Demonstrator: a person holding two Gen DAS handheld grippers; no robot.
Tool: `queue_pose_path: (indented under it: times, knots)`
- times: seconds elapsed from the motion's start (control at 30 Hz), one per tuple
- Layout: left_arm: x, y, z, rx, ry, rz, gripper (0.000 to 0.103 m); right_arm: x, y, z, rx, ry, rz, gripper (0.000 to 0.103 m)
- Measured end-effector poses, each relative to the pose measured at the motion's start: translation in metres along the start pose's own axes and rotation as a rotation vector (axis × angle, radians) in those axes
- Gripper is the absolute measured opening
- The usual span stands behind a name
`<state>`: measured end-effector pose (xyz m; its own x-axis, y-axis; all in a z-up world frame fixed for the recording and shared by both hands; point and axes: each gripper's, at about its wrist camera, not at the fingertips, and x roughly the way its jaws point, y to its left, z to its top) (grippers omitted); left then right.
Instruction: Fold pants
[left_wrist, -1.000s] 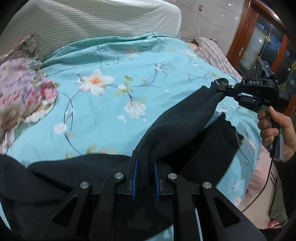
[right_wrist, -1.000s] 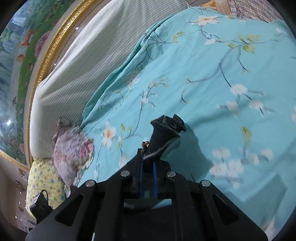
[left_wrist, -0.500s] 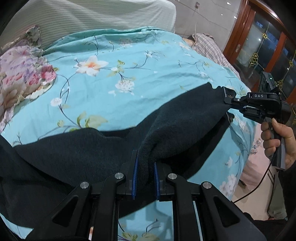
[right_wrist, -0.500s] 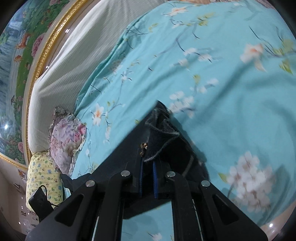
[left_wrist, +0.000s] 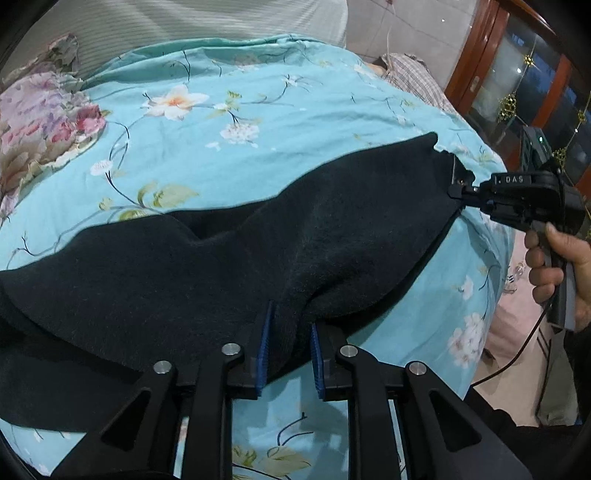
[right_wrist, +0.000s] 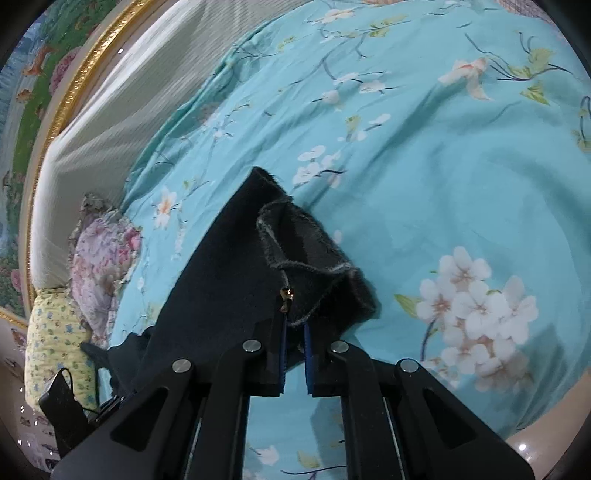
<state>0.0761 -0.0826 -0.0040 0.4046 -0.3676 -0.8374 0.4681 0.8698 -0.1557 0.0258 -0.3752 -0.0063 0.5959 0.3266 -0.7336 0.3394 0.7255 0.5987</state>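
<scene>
The black fleece pants (left_wrist: 229, 266) lie spread across the turquoise floral bedspread (left_wrist: 258, 122). My left gripper (left_wrist: 290, 325) is shut on a fold of the pants at their near edge. My right gripper (right_wrist: 294, 328) is shut on the pants' end with a small gold zipper pull (right_wrist: 286, 295); the cloth (right_wrist: 221, 266) runs off to the left. In the left wrist view the right gripper (left_wrist: 456, 190) holds the far right corner, a hand on its handle.
A floral pillow (left_wrist: 40, 122) lies at the left, a yellow one (right_wrist: 55, 343) beside it, with the striped headboard (left_wrist: 166, 22) behind. A plaid cloth (left_wrist: 413, 77) lies at the far right. The bed's edge drops to the floor (left_wrist: 517, 350) on the right.
Both grippers have pulled the pants out and lowered them: the cloth went from a bunched raised strip to a wide flat sheet on the bedspread. Both stay shut on it.
</scene>
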Motion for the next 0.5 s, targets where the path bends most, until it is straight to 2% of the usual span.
queue_pose_path:
  times: [0.13,0.17,0.2,0.23,0.3,0.37,0.5]
  knots:
    - [0.001,0.006,-0.006,-0.033,0.010,-0.002,0.027,-0.001,0.001,-0.002,0.005,0.005,-0.019,0.016]
    - [-0.001,0.008,-0.008,-0.044,0.010,-0.006,0.032,-0.004,0.003,-0.002,0.000,-0.002,-0.024,0.018]
    - [-0.004,0.010,-0.009,-0.059,0.006,-0.014,0.036,-0.006,0.005,-0.003,-0.006,-0.012,-0.035,0.025]
    - [-0.006,0.012,-0.010,-0.068,0.002,-0.018,0.039,-0.010,0.006,-0.002,-0.012,-0.026,-0.053,0.041]
    - [-0.014,0.015,-0.013,-0.097,-0.012,-0.025,0.052,-0.020,0.009,-0.001,-0.019,-0.070,-0.080,0.063]
    - [-0.022,0.018,-0.016,-0.122,-0.029,-0.025,0.060,-0.032,0.013,-0.001,-0.031,-0.125,-0.086,0.065]
    - [-0.036,0.029,-0.026,-0.200,-0.051,-0.013,0.062,-0.043,0.029,-0.003,-0.085,-0.162,-0.051,0.065]
